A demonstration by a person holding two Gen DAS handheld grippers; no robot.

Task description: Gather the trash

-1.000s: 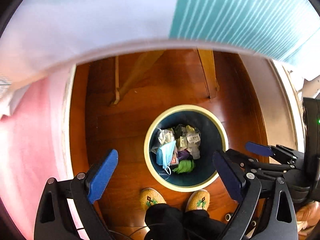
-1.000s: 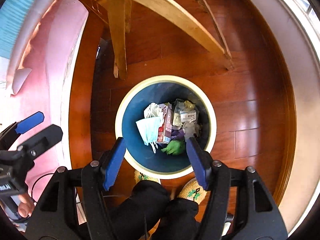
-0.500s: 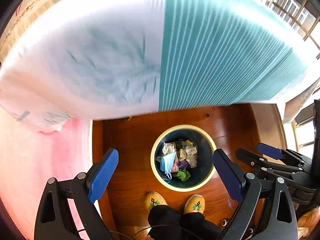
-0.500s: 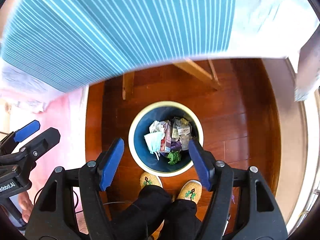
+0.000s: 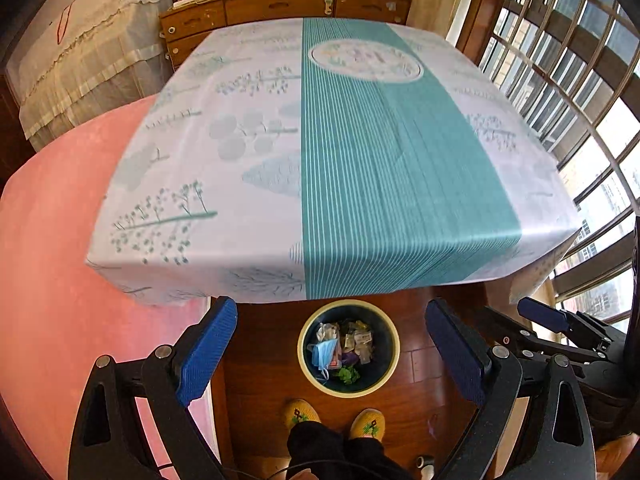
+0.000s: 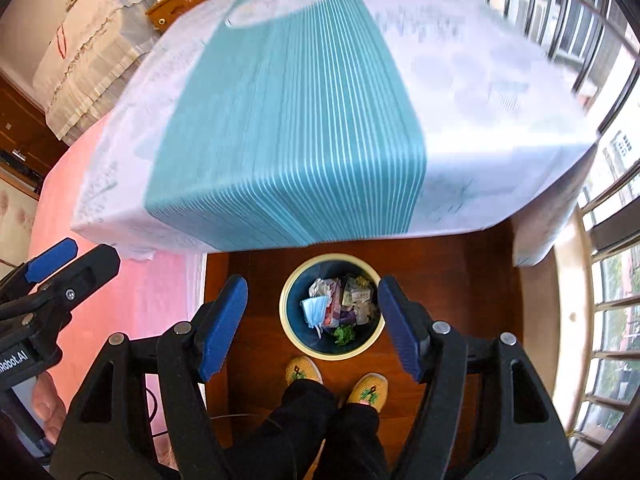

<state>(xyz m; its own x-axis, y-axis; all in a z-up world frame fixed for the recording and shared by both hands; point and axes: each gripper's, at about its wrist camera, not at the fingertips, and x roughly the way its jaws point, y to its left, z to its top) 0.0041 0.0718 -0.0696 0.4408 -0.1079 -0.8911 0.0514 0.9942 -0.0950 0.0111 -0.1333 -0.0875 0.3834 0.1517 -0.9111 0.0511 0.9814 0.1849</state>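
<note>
Right wrist only: thumb point(image 6: 47, 400).

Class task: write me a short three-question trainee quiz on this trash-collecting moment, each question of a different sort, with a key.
1. True or false: the left gripper is holding a piece of trash.
2. Where does the trash bin stand? A. on the tablecloth B. on the wooden floor in front of the person's slippers C. on the dresser
3. Fill in: the pale blue item lying at the left inside the bin is a face ____.

Key: 1 false, both grippers are open and empty; 2 B; 3 mask.
</note>
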